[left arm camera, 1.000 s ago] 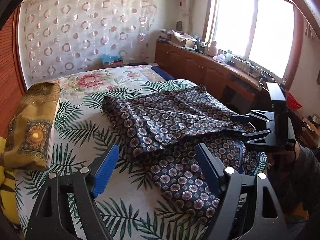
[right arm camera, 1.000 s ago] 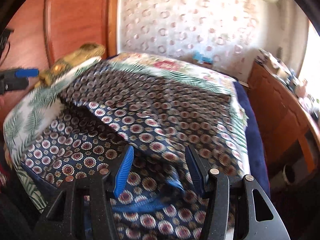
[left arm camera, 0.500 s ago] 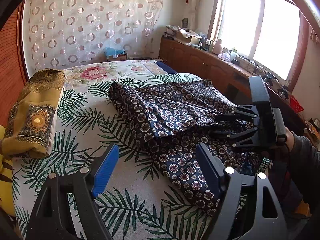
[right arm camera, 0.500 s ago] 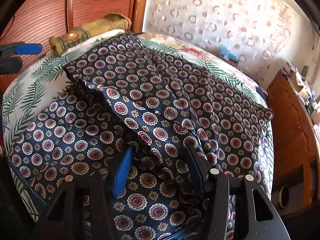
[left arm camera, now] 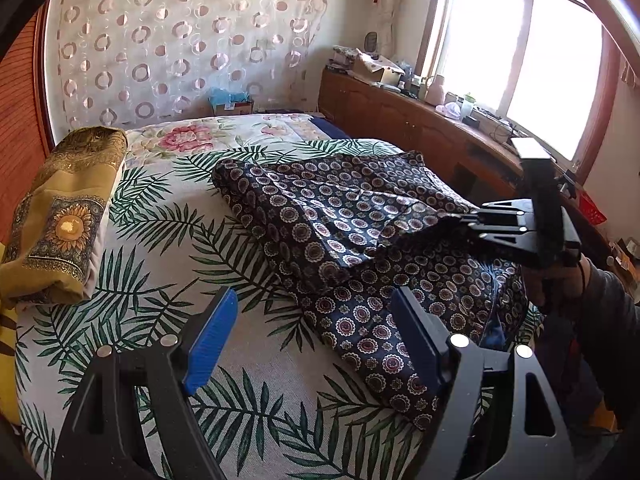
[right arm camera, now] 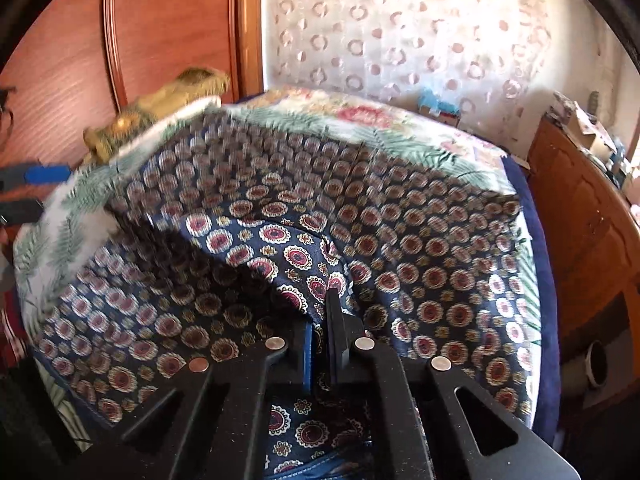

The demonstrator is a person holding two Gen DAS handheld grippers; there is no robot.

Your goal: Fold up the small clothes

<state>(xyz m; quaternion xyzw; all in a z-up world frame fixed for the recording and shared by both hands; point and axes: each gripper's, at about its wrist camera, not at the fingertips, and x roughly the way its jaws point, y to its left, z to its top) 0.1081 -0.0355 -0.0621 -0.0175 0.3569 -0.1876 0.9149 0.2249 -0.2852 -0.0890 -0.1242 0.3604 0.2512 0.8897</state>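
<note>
So the navy patterned garment (left arm camera: pixel 360 240) is spread across the leaf-print bedspread (left arm camera: pixel 168 240), long side running from the near corner toward the window. The right gripper (right arm camera: pixel 320 320) has its fingers pinched together on a fold near the garment's right edge. The left gripper (left arm camera: pixel 312 328) hangs wide apart over bare bedspread, with the cloth's near hem just ahead to its right, so I'd guess it reaches that way next.
</note>
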